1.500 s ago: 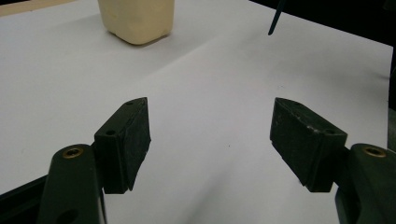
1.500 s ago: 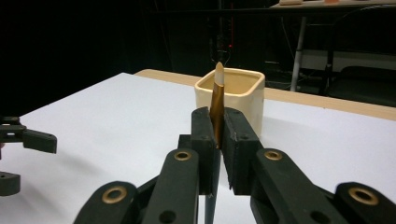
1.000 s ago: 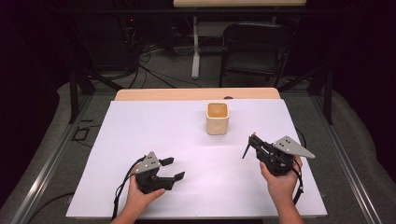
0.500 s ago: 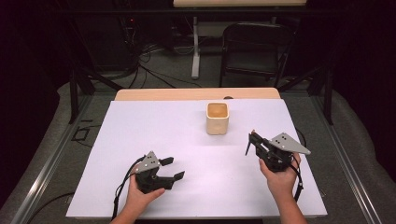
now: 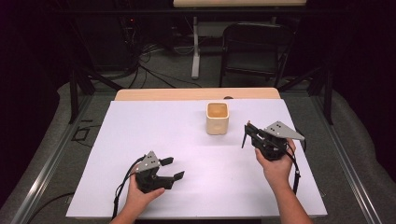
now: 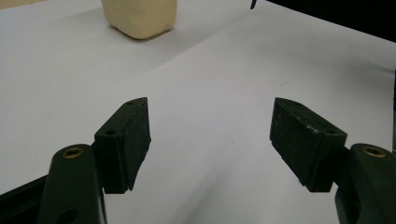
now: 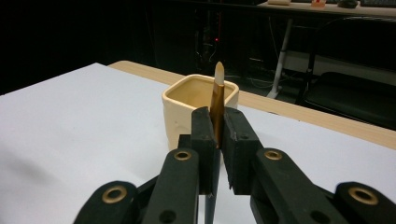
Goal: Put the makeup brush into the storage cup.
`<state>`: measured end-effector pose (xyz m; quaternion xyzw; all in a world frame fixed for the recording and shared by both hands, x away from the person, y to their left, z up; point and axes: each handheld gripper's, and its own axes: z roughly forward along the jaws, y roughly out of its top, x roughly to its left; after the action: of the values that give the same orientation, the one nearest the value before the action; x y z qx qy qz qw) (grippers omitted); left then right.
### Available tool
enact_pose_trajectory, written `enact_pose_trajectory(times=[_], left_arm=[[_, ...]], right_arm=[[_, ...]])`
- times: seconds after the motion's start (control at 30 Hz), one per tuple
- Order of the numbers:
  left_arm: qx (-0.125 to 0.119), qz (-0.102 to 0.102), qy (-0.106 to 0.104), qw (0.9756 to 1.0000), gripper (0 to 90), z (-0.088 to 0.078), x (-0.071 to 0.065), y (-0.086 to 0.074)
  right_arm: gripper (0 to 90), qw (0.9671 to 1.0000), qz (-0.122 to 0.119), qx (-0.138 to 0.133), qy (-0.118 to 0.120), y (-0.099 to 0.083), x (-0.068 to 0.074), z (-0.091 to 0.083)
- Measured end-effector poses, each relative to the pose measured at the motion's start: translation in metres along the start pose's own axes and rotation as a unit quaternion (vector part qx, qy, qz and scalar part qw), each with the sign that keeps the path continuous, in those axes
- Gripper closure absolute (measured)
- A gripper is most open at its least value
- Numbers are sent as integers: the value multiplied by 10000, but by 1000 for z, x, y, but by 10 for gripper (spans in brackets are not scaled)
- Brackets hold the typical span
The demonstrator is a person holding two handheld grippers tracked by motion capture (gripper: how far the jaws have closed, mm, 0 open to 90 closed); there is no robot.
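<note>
Claw work first: the right claw [image 7: 215, 135] is clamped on a thin brush [image 7: 217, 100], whose gold ferrule and pale tip stand up above the pads while its dark handle hangs below them. In the high view that right claw [image 5: 247, 132] hangs above the surface [image 5: 140, 130], just right of the cup [image 5: 217, 118] and apart from it, with the brush [image 5: 244, 137] slanting down from its tips. The left claw [image 6: 210, 135] is spread wide with bare white sheet between its pads, holding and touching nothing; it sits low near the front edge, well apart from the cup [image 6: 140, 16].

By size: the surface is a white sheet with a strip of bare wood along its far edge. The cream, square-mouthed cup stands upright toward that far edge, right of centre. Open sheet lies all round it, widest on the left half and between the two claws. The right claw stands near the surface's right edge.
</note>
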<state>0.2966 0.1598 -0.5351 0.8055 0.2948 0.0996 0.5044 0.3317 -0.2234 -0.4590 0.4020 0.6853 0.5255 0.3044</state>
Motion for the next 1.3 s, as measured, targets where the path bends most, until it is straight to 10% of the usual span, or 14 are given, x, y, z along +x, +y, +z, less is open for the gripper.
enact_pose_trajectory(times=[1.3], left_arm=[[-36, -6, 2, 10000, 290, -1, 3, 0]], right_arm=[[834, 9999, -62, 23, 119, 42, 4, 39]])
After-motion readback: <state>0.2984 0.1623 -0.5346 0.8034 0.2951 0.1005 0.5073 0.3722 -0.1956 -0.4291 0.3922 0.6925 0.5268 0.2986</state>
